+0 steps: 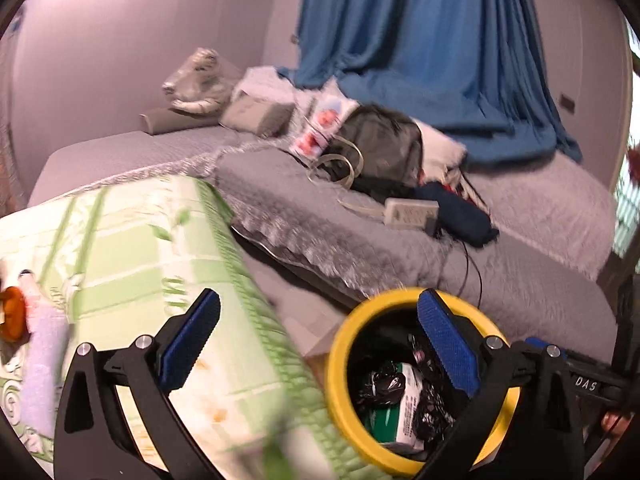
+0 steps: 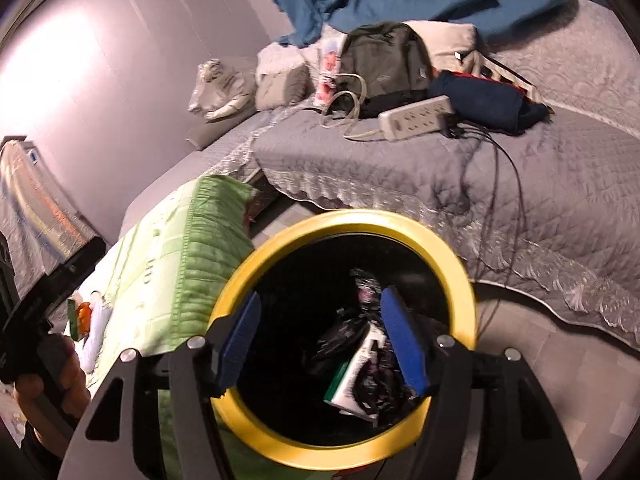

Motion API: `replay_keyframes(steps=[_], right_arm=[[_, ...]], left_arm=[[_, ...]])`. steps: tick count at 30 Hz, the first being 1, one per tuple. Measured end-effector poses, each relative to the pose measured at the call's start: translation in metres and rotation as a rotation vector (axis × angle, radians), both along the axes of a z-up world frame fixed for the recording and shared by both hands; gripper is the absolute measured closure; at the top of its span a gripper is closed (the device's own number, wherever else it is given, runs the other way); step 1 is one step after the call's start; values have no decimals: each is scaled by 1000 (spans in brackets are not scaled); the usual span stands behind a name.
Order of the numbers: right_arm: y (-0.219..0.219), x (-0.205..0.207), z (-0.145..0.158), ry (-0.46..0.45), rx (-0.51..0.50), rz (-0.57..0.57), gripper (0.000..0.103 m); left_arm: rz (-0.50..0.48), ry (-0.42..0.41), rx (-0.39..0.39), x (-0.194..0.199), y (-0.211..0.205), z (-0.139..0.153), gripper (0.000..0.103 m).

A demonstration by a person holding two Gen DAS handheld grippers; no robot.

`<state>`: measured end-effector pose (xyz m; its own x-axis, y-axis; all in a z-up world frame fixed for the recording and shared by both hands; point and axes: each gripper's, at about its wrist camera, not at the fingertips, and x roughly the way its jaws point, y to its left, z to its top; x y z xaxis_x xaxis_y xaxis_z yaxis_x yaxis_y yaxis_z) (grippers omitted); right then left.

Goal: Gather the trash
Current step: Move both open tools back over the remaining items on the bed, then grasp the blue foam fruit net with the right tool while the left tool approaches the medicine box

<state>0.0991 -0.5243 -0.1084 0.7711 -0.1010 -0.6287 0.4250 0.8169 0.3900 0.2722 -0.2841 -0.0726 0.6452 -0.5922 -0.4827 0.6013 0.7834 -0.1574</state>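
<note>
Trash (image 2: 356,364): black crumpled wrappers and green-white carton lie inside yellow-rimmed bin (image 2: 460,280), on floor between green quilt (image 2: 192,256) and grey bed (image 2: 540,184). Right gripper (image 2: 322,340) above bin mouth, jaws parted, nothing between. Left gripper (image 1: 318,344) spread wide, empty, straddling quilt edge and bin rim.

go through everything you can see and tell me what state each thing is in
Bin: uncovered, partly filled with trash.
Left claw: open, empty.
Right claw: open over the bin, empty.
Backpack: lying on the bed.
Power strip: on the bed, cables plugged in.
Curtain: hanging, draped onto the bed.
</note>
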Motion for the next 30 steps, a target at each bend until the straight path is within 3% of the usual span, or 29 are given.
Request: replay_keyframes(steps=[4,8,11,15,22,30], right_arm=[[37,21,20,-30,-10,137,43],[98,59,31,-35,28,348,43],[177,100,39,-17,26,571,43],[272,147,42,37,-26,755,43],[369,216,23,197,-112,807,43],[404,262,-8,295,-196,752,43]], left_arm=[[92,-58,-66,2,72,23,8],[231,-135,-56,-1,167,35,8],[369,-181,-28,-4,236,36,8],[571,-191,38,-15,330,25,8],[728,-112,-21,-34,435,9,8],[713,-74,-30,-37,465,-7,8]])
